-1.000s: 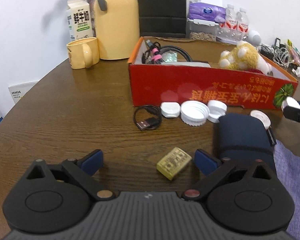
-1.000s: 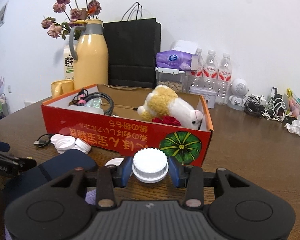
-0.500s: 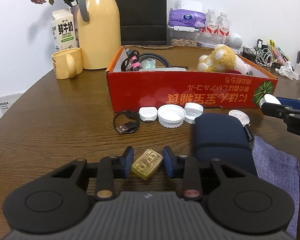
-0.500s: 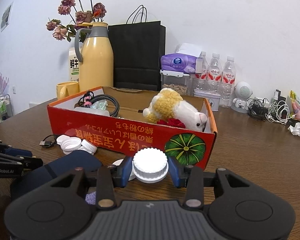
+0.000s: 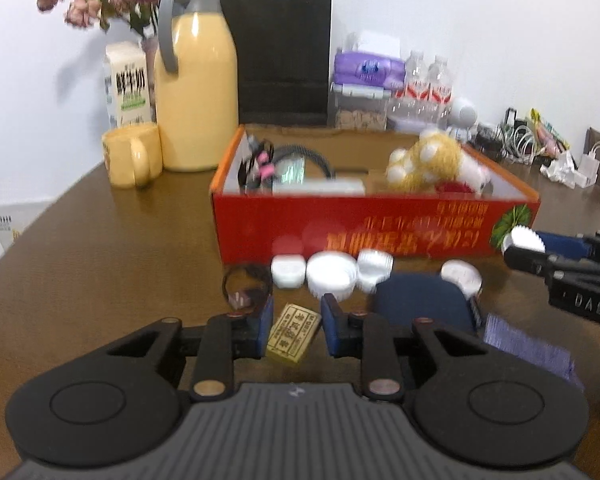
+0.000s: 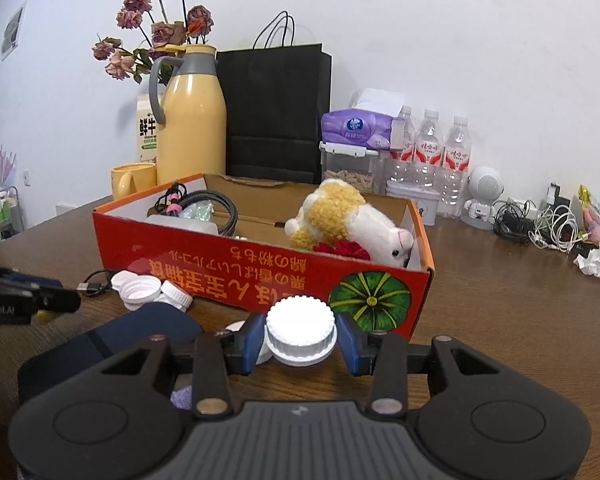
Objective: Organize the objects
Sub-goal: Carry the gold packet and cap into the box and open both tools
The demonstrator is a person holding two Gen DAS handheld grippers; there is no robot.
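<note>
Now that the left gripper (image 5: 294,330), wide apart a second ago, is closing its jaws around the small yellow block (image 5: 294,334), that block sits between the pads on the table in front of the red cardboard box (image 5: 372,224), ready for lifting. The right gripper (image 6: 300,338) remains clenched on a white ribbed cap (image 6: 300,330), just before the box's front wall. Beyond, loose white caps (image 5: 332,274) lie along that wall, awaiting sorting.

Plain white wall (image 6: 440,40) across the upper frame, dark brown wooden table (image 6: 500,300) filling the lower half, small picture (image 6: 13,31) on the wall at upper left, white wall outlet (image 5: 10,222) at far left, even indoor light
</note>
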